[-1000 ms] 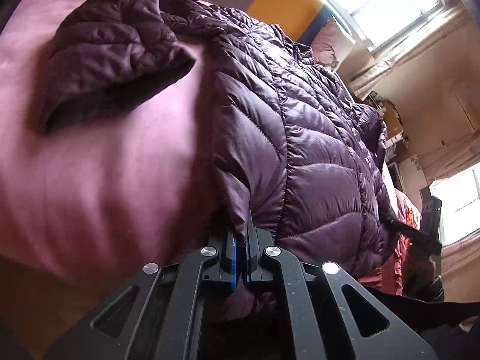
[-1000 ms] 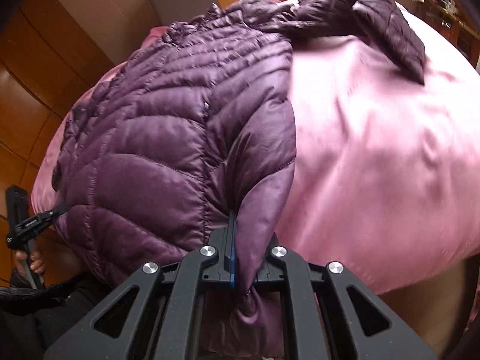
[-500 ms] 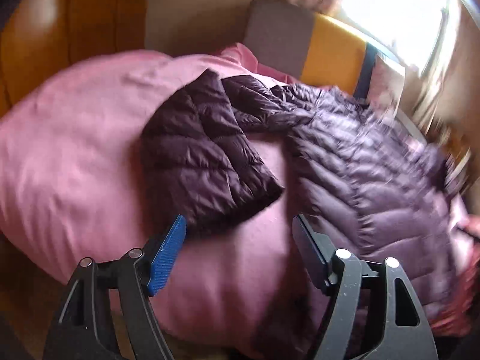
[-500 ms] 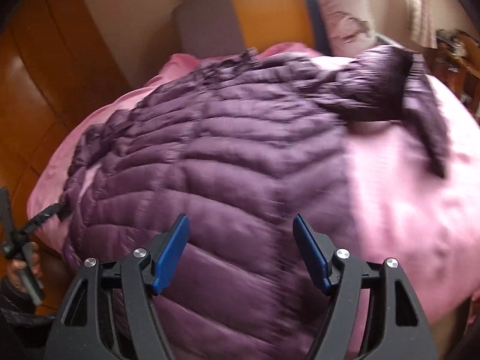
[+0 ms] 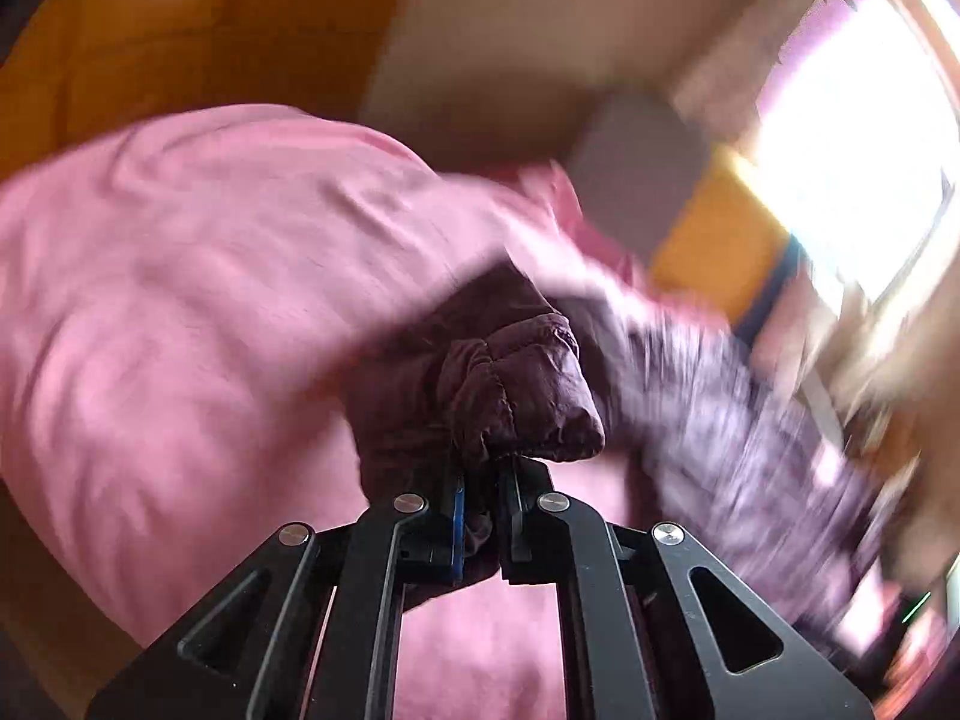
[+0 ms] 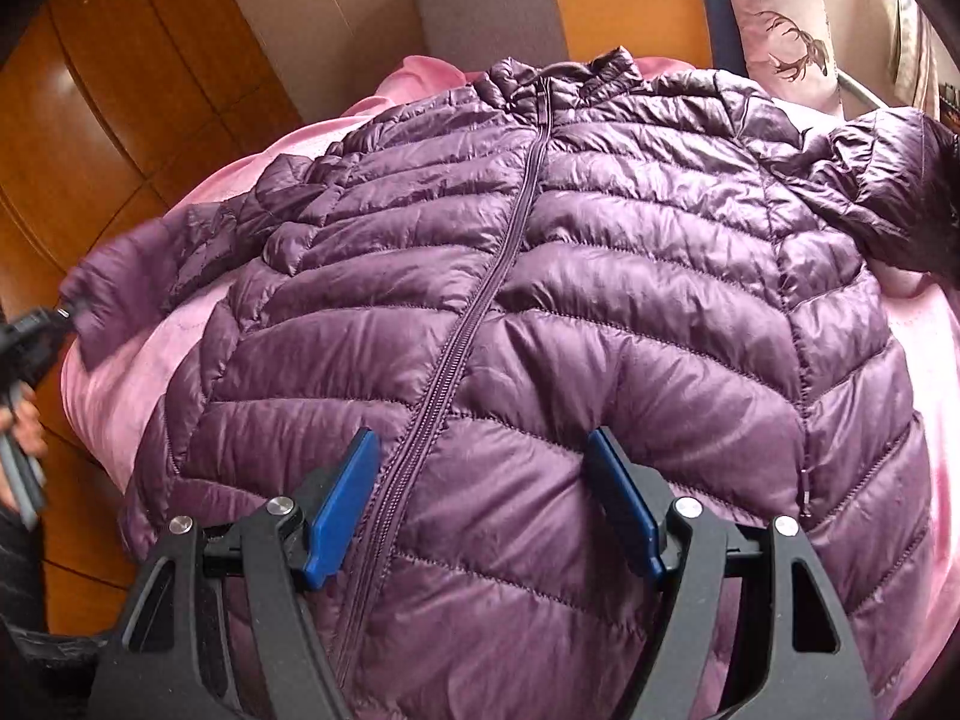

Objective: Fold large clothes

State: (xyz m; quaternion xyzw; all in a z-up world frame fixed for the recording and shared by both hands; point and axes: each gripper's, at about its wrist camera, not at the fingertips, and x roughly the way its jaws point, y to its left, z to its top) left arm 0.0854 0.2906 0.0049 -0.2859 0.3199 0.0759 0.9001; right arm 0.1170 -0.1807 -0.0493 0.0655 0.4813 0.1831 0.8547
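A purple quilted jacket (image 6: 600, 300) lies front up, zipped, on a pink bed cover (image 6: 120, 384). My right gripper (image 6: 480, 450) hovers open just above its lower front, its blue pads to either side of the zipper (image 6: 480, 312) and gripping nothing. In the blurred left wrist view, my left gripper (image 5: 480, 480) is shut on the cuff of one sleeve (image 5: 522, 384), lifted off the cover (image 5: 180, 300). The right wrist view shows that gripper (image 6: 30, 324) at the far left, pinching the sleeve end (image 6: 102, 294). The other sleeve (image 6: 888, 180) lies folded at the upper right.
Wooden panelling (image 6: 90, 90) runs along the left of the bed. A grey and orange headboard (image 6: 492, 0) and a deer-print pillow (image 6: 780, 30) stand beyond the collar. A bright window (image 5: 852, 150) is at the right. A hand (image 6: 24, 420) holds the left gripper.
Both grippers let go of the jacket's hem and opened. The left one swung left, shut on the sleeve cuff and lifted it. The right one moved over the jacket's middle front and stays open.
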